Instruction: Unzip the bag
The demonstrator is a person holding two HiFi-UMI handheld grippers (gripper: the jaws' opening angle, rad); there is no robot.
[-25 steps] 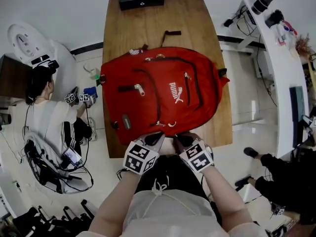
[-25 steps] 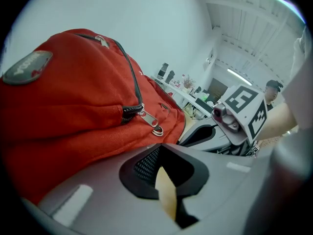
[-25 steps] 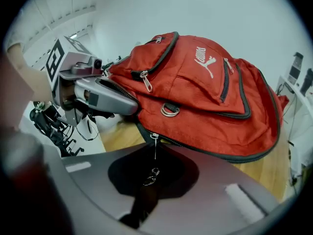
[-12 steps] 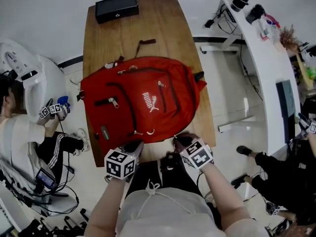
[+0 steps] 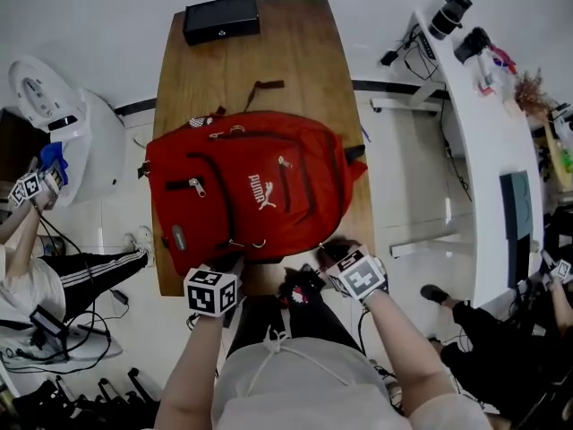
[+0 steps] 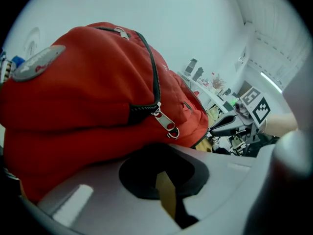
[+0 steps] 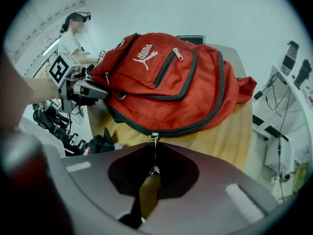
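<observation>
A red backpack (image 5: 251,186) lies flat on the wooden table (image 5: 269,61), its front pockets facing up. Both grippers sit at its near edge. My right gripper (image 5: 333,251) is shut on the metal pull of the main zipper (image 7: 154,137), whose thin tab runs down between the jaws (image 7: 154,173). The black zipper track curves away around the bag (image 7: 210,106). My left gripper (image 5: 228,263) is shut on the bag's fabric at the near left edge; in the left gripper view the red cloth (image 6: 88,97) fills the frame, with a second zipper pull (image 6: 165,122) hanging just above the jaws.
A black box (image 5: 221,18) sits at the table's far end, and a dark strap (image 5: 264,86) lies beyond the bag. A person (image 5: 27,267) sits on the floor to the left. A white desk (image 5: 474,106) with equipment runs along the right.
My left gripper has slid left along the bag's near edge, widening the gap to the right gripper. The right gripper has stayed on the zipper pull. The head view has shifted.
</observation>
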